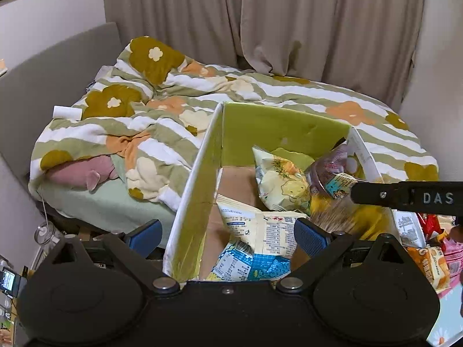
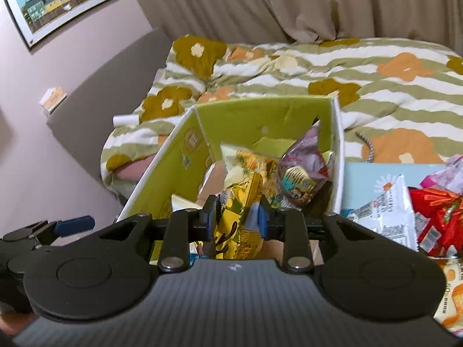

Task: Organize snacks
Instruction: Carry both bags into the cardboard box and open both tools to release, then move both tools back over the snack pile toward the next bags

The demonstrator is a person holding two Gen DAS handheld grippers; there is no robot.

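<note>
A cardboard box (image 1: 196, 202) with green inner walls (image 2: 162, 179) stands on the bed. Inside lie a pale yellow bag (image 1: 280, 179), a pink see-through bag (image 1: 327, 173) and a white-and-blue bag (image 1: 260, 237). My left gripper (image 1: 228, 237) is open wide and straddles the box's left wall with nothing between its pads; its blue pad (image 2: 75, 224) shows at the left of the right wrist view. My right gripper (image 2: 234, 219) hangs over the box with its jaws partly apart. A yellow snack bag (image 2: 240, 217) sits loosely between them, blurred yellow (image 1: 341, 217) in the left wrist view.
Loose snacks lie right of the box on a light blue board (image 2: 364, 173): a red bag (image 2: 434, 217), a white bag (image 2: 387, 211), an orange bag (image 1: 431, 263). A floral quilt (image 1: 144, 133) covers the bed. A glass jar (image 1: 43, 234) stands low left.
</note>
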